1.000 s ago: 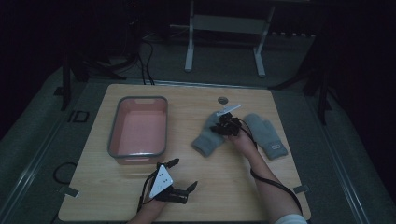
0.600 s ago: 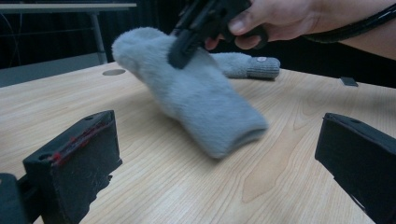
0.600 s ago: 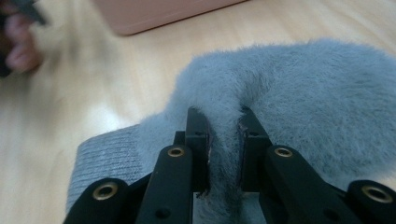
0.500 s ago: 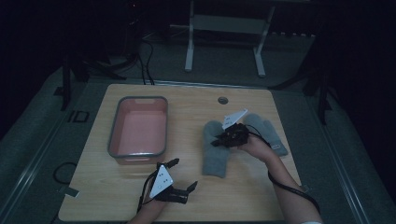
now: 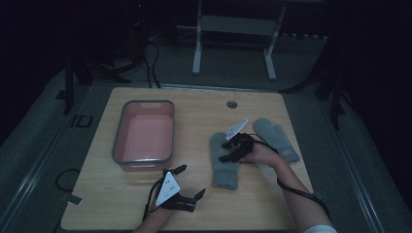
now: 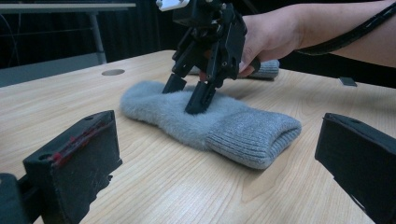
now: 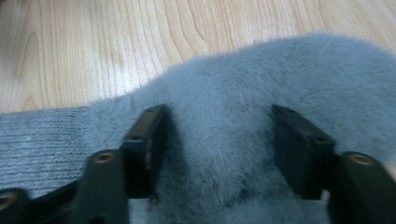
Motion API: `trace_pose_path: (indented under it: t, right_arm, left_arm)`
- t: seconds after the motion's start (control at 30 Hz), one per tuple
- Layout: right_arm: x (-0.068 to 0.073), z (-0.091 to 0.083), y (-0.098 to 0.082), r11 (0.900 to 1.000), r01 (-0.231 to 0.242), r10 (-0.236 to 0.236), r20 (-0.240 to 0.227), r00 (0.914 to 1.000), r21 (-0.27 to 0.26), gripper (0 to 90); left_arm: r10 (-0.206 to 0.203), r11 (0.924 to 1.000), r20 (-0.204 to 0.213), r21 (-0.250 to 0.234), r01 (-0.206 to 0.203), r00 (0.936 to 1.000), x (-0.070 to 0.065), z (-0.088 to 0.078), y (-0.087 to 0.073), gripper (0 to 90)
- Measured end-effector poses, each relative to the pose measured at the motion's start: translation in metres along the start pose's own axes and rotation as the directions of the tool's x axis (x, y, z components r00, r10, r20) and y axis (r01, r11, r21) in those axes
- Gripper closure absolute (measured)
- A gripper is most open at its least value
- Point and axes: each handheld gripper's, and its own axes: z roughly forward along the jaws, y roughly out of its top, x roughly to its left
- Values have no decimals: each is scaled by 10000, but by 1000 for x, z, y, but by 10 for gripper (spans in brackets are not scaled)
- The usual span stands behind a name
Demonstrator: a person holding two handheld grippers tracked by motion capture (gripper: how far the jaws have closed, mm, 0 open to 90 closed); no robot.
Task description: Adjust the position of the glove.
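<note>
Two grey fuzzy mittens lie on the wooden table. The near mitten (image 5: 224, 167) (image 6: 224, 123) (image 7: 261, 74) lies lengthwise with its ribbed cuff toward the front edge. My right gripper (image 5: 226, 151) (image 6: 189, 95) (image 7: 218, 112) points down onto it. Its jaws have just been opening and now stand apart, tips sunk in the fur, with mitten pile between them but not pinched. The second mitten (image 5: 276, 138) (image 6: 266, 69) lies just right of that hand. My left gripper (image 5: 188, 182) (image 6: 212, 140) rests near the front edge, open with nothing between its jaws, aimed at the near mitten.
A grey-rimmed bin (image 5: 116, 141) with a pink inside stands on the left half of the table. A round cable hole (image 5: 231, 104) sits near the far edge. The right gripper's cable runs along the forearm. Dark floor and a stand's legs lie beyond the table.
The right gripper drew the near mitten away from the second one toward the front, turning it lengthwise, then opened its jaws on it. The left gripper stayed put.
</note>
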Motion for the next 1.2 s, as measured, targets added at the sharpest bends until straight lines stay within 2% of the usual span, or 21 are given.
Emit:
trace_pose_path:
  t: [0.03,0.1,0.17,0.27,0.33,0.4,0.43,0.5,0.53,0.57,0.63,0.7,0.8,0.9,1.0,1.03,1.1,1.13,1.17,1.2]
  right_arm:
    - [-2,1,0,10000,-53,52,-176,9998,-43,295]
    - [-3,-1,1,9999,-143,141,-227,9996,-56,259]
    - [2,-6,3,9998,136,-131,298,9995,-159,224]
    - [8,-19,4,9975,-23,76,753,9971,-707,203]
    - [11,-30,2,9912,-286,377,686,9969,-1294,185]
    - [16,-41,-2,9850,-363,520,897,9946,-1685,182]
    - [18,-46,-4,9822,-423,616,1009,9930,-1831,212]
    - [19,-51,-7,9826,-492,683,1021,9924,-1791,210]
    - [21,-62,-15,9717,-844,1109,1103,9877,-2207,261]
    - [22,-67,-19,9679,-949,1241,1144,9856,-2327,268]
    - [23,-75,-26,9631,-1110,1500,1464,9778,-2453,315]
    - [21,-83,-34,9571,-1535,1959,1584,9677,-2459,317]
    - [18,-93,-47,9504,-1927,2431,1968,9498,-2441,356]
    - [13,-105,-61,9345,-2345,3049,2618,9157,-2679,382]
    - [5,-114,-74,9135,-2929,3775,3200,8690,-2822,381]
    - [3,-117,-78,9084,-3105,3976,3489,8487,-2799,381]
    - [-2,-120,-86,8904,-3621,4488,3997,7993,-2758,382]
    - [-5,-122,-90,8821,-3764,4668,4186,7790,-2833,387]
    - [-8,-124,-94,8668,-3991,4952,4223,7593,-2989,411]
    - [-12,-126,-99,8490,-4237,5259,4276,7353,-3155,414]
  left_arm:
    - [-5,10000,2,5,5,10000,0,0,0,2]
    - [7,10000,5,3,-7,10000,0,0,0,2]
    - [26,10000,7,4,-26,10000,0,0,0,2]
    - [-18,10000,5,-3,18,10000,0,0,0,2]
    - [-4,10000,10,0,4,10000,0,0,0,2]
    - [22,10000,7,1,-22,10000,0,0,0,2]
    - [22,10000,3,0,-22,10000,0,0,0,2]
    - [18,10000,-4,3,-18,10000,0,0,0,2]
    - [19,10000,-3,3,-19,10000,0,0,0,2]
    - [18,10000,-7,4,-18,10000,0,0,0,2]
    - [4,10000,-12,1,-4,10000,0,0,0,2]
    - [-10,10000,-17,2,10,10000,0,0,0,2]
    - [5,10000,-14,0,-5,10000,0,0,0,2]
    - [-5,10000,-18,2,5,10000,0,0,0,2]
    - [-10,10000,-22,15,10,10000,0,0,0,2]
    - [-13,10000,-23,16,13,10000,0,0,0,2]
    - [-46,10000,-22,19,46,10000,0,0,0,2]
    - [-57,10000,-20,18,57,10000,0,0,0,2]
    - [-65,10000,-23,11,65,10000,0,0,0,2]
    - [-43,10000,-23,19,43,10000,0,0,0,2]
